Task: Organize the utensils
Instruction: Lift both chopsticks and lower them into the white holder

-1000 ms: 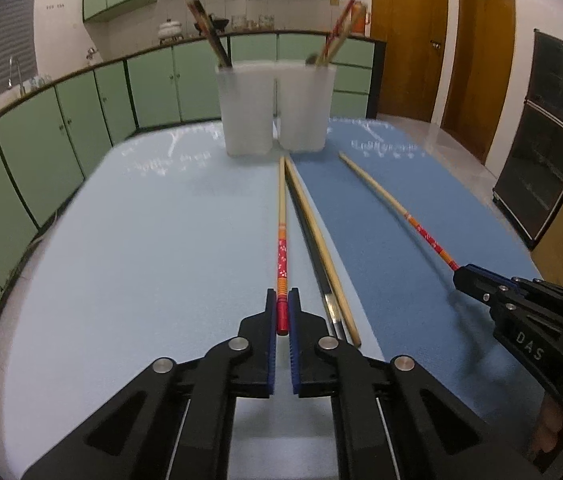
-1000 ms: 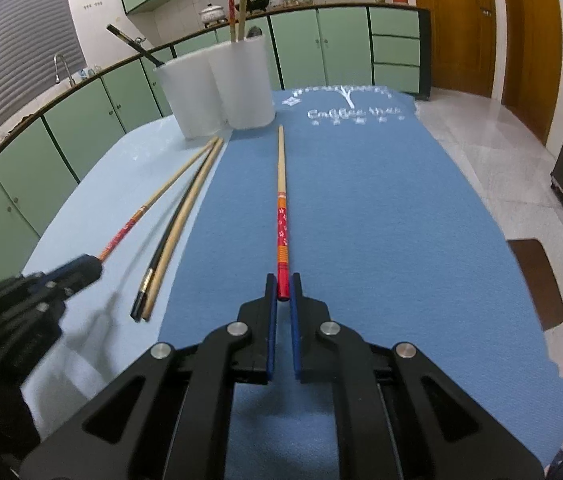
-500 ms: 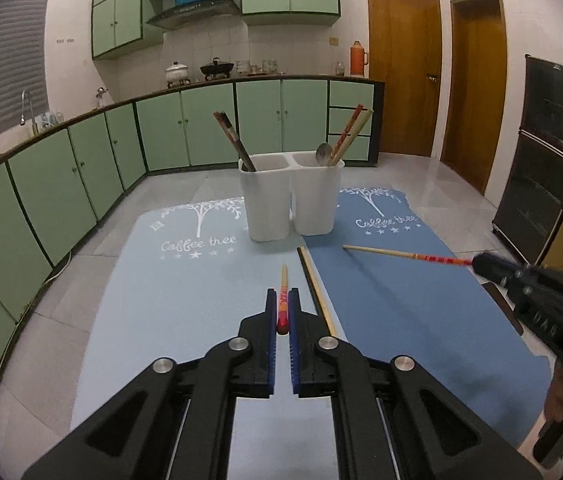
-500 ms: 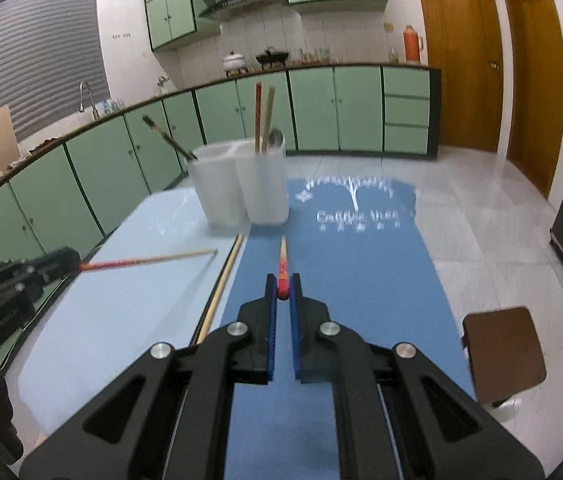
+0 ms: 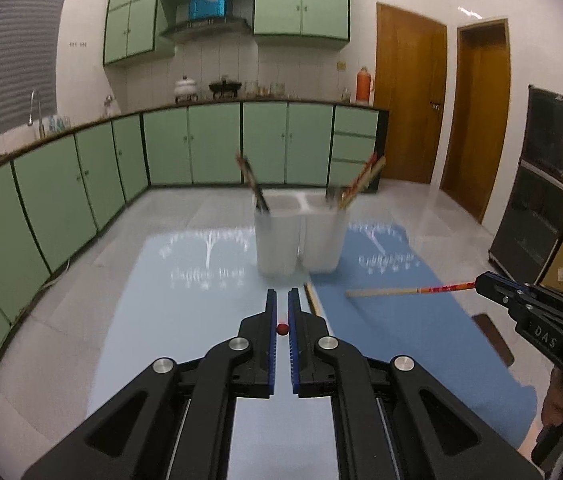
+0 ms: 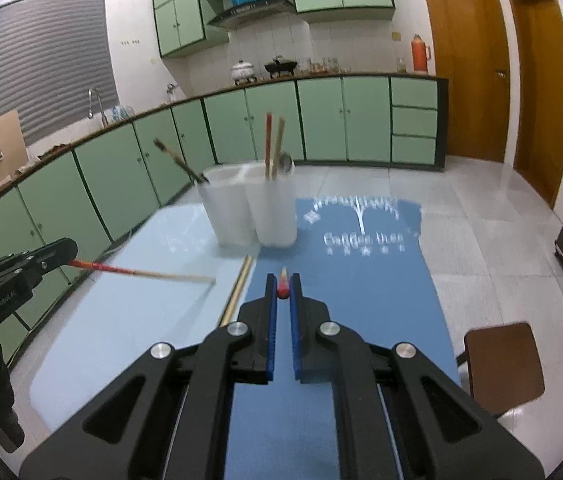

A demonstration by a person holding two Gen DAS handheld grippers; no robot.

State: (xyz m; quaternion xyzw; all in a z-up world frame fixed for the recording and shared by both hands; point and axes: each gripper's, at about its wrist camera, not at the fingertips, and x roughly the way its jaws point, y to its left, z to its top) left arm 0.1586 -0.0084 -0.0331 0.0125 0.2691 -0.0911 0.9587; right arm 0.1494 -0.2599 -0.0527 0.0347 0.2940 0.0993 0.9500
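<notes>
Two red-ended chopsticks are held clear of the table, one per gripper. The left gripper point(image 5: 281, 312) is clenched on the left chopstick point(image 6: 141, 273); in its own view only the red butt shows end-on. The right gripper point(image 6: 282, 294) is clenched on the right chopstick point(image 5: 405, 290), likewise foreshortened in its own view. Two more chopsticks point(image 6: 237, 292) lie side by side on the table along the seam between the light blue mat point(image 6: 129, 320) and the dark blue mat point(image 6: 361, 288). Two white holder compartments point(image 6: 253, 212) stand joined beyond them; the left holds one dark utensil, the right two chopsticks and a spoon. The holder is motion-blurred in the left view
</notes>
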